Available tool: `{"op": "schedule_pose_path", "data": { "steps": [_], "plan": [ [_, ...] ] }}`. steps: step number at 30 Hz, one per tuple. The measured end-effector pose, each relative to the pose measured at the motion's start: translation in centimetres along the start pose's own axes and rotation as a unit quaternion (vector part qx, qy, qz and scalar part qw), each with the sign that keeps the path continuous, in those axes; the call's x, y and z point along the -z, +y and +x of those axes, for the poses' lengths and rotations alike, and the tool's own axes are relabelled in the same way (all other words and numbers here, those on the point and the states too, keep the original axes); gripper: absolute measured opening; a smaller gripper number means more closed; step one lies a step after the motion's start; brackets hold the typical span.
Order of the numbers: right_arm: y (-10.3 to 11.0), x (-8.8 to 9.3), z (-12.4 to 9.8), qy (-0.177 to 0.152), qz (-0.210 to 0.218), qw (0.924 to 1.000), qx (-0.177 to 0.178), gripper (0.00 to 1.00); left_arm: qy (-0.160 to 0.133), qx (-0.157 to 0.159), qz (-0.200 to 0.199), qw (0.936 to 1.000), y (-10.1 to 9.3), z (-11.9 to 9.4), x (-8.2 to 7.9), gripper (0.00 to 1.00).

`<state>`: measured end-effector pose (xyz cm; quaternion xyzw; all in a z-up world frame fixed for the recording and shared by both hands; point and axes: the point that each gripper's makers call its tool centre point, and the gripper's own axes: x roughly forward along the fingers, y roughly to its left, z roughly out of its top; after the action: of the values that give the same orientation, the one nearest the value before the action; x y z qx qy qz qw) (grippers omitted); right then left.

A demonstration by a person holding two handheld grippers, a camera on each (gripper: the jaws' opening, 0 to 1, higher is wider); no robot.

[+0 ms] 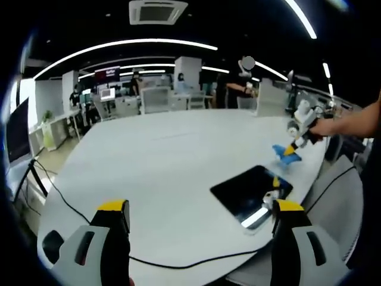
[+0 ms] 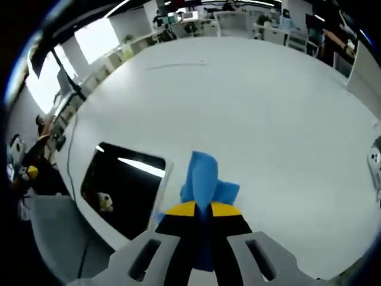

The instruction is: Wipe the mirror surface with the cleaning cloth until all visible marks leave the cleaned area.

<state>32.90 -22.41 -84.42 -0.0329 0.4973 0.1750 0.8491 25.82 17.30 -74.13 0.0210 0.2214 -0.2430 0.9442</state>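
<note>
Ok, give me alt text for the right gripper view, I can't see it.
The right tool is shut on a blue cleaning cloth, held over a large white table. The dark mirror lies flat beside the cloth, near the table's edge, reflecting ceiling lights.

A large white table (image 1: 178,161) spreads across the middle of the left gripper view, a black cable (image 1: 65,202) trailing over its lower left. Behind it, desks (image 1: 143,101) with monitors and chairs line an open office. Long curved light strips (image 1: 125,44) cross the dark ceiling, with a square air vent (image 1: 157,11) at the top. In the right gripper view, bright windows (image 2: 95,39) glow at upper left
</note>
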Motion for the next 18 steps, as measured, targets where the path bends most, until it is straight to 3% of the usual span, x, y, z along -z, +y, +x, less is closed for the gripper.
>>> {"op": "schedule_pose_path", "data": {
  "steps": [5,7,8,10,12,15,16,18],
  "plan": [
    [-0.6,1.0,1.8,0.002,-0.011,0.9999,0.01,0.02,0.009,0.003,-0.002,1.0,-0.1,0.2,0.7,1.0],
    [-0.7,4.5,3.0,0.073,0.016,0.9972,0.011,0.01,0.01,0.004,-0.003,0.9999,-0.3,0.2,0.8,1.0],
    [-1.4,2.2,2.8,0.004,0.007,0.9999,0.013,0.01,0.01,0.004,-0.004,0.9999,-0.4,0.3,0.9,1.0],
    [-1.0,2.6,2.5,0.017,0.008,0.9998,-0.001,0.01,0.011,0.005,-0.005,0.9999,-0.6,0.5,1.0,1.0],
    [-0.6,2.3,2.4,0.009,-0.024,0.9996,-0.01,0.01,0.012,0.008,-0.006,0.9999,-1.0,0.6,1.1,1.0],
    [-0.5,2.4,2.1,-0.007,-0.024,0.9995,-0.018,0.03,0.018,0.017,0.001,0.9997,-1.4,0.7,1.2,1.0],
    [-0.4,2.3,1.9,-0.012,-0.017,0.9996,-0.021,0.07,0.028,0.028,0.015,0.9991,-1.9,0.7,1.5,1.0],
    [1.0,1.6,0.6,-0.041,-0.052,0.9952,-0.072,0.25,0.041,0.081,0.056,0.9943,-4.0,-0.3,1.7,1.0]
  ]
}}
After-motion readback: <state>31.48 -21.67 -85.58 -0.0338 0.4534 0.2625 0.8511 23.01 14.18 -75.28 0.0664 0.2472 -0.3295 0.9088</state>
